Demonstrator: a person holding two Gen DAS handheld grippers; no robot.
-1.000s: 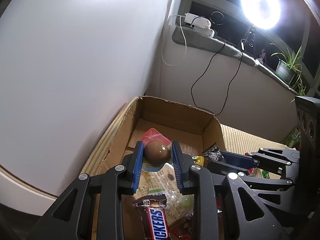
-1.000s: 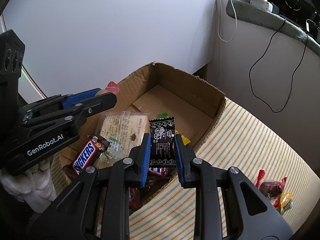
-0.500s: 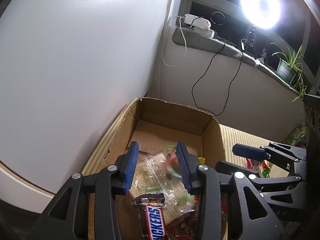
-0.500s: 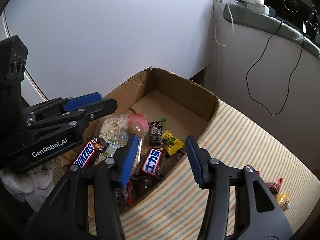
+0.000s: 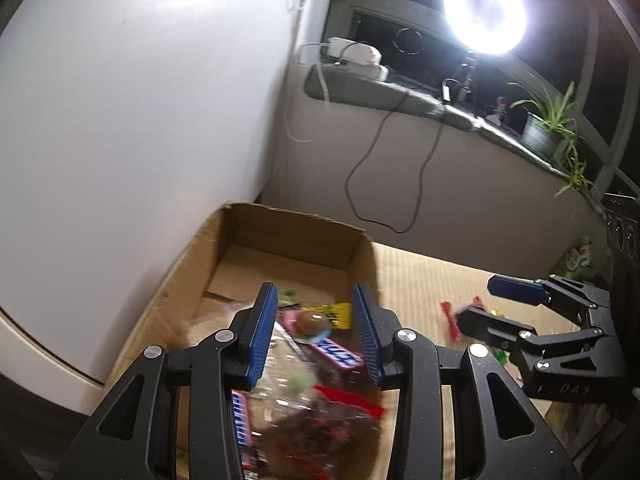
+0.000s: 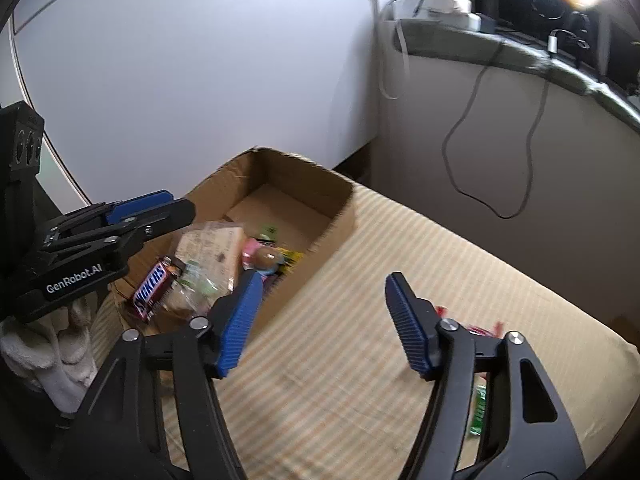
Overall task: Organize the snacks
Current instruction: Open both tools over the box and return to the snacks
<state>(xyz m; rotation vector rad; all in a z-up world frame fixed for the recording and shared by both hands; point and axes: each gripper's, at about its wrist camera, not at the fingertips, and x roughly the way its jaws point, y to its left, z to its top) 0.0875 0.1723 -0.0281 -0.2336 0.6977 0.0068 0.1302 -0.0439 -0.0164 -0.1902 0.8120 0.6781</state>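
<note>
A cardboard box [image 5: 288, 240] [image 6: 340, 208] stands on a striped cloth by the wall. Inside lie a Snickers bar [image 6: 152, 286], a clear biscuit bag [image 6: 208, 252], a yellow packet [image 5: 338, 314] and a brown ball sweet [image 5: 312, 322] [image 6: 266, 258]. My left gripper [image 5: 313, 290] [image 6: 180, 204] hangs open above the box's near end with nothing between its fingers. My right gripper [image 6: 324, 278] [image 5: 480, 302] is over the striped cloth just right of the box. Its jaws are opening and hold nothing.
Loose snacks lie on the striped cloth [image 6: 360, 360] to the right: red wrappers [image 6: 480, 328] [image 5: 450, 316] and a green packet [image 6: 478, 412]. A white wall backs the box. A ledge [image 5: 400, 96] carries a power strip, a dangling cable, a ring light and a plant.
The left gripper let go of the brown ball and the right one let go of the black packet; both now lie in the box. Both grippers drew back, the right one over the cloth.
</note>
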